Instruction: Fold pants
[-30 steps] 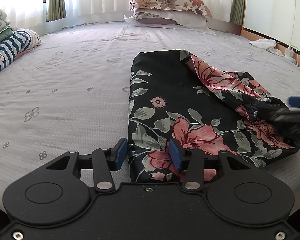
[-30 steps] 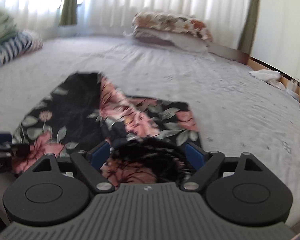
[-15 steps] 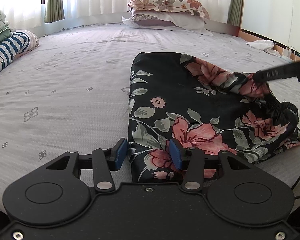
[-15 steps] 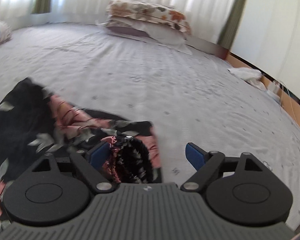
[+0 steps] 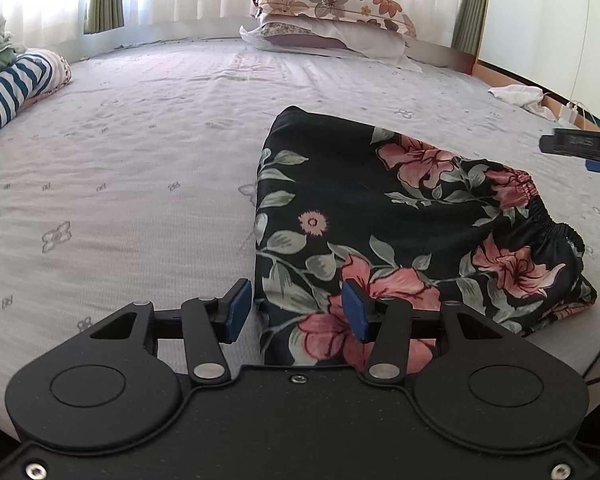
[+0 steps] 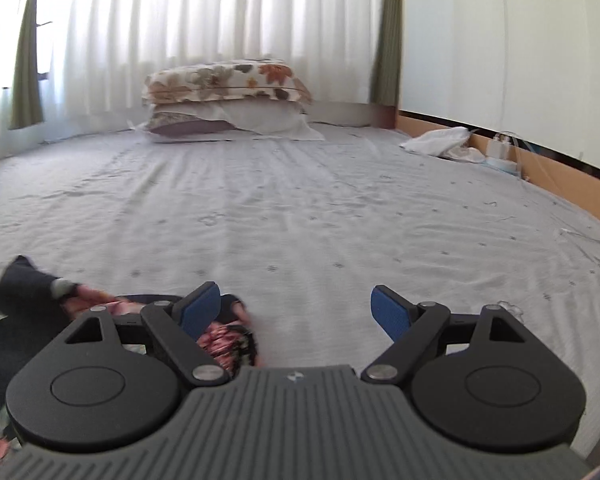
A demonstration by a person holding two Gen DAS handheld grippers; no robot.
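While your left gripper (image 5: 296, 312) sits at the near-left corner of the folded pants (image 5: 400, 216), its jaws are partly apart and straddle that corner: one blue pad is on the bare sheet just left of the fabric edge, the other over the pink flower. I can't see either pad pressing the cloth, so I read it as loose, not pinching. Likely you're parked there to pin or re-grab that corner.

Your right gripper (image 6: 296, 312) is spread wide with nothing between the pads; only sheet shows in the gap. From the left wrist view it hangs off to the right of the pants, apart from them and above the bed (image 5: 140, 160). Looks like a let-go after laying the top layer over.

Pants position: near edge of the bed, toward its near-right side, folded into a compact block. The elastic waistband (image 5: 540, 208) lies along the right side, bunched and a bit uneven; the left fold edge is straight.

Judgement: the fold is mostly in. The waistband side probably needs smoothing or squaring, since the layers there don't line up cleanly. Slippery-looking fabric, so a drag could undo the stack.

Pillows (image 6: 224, 96) are at the far edge, striped bedding (image 5: 16, 88) at the far-left; neither is in the way.
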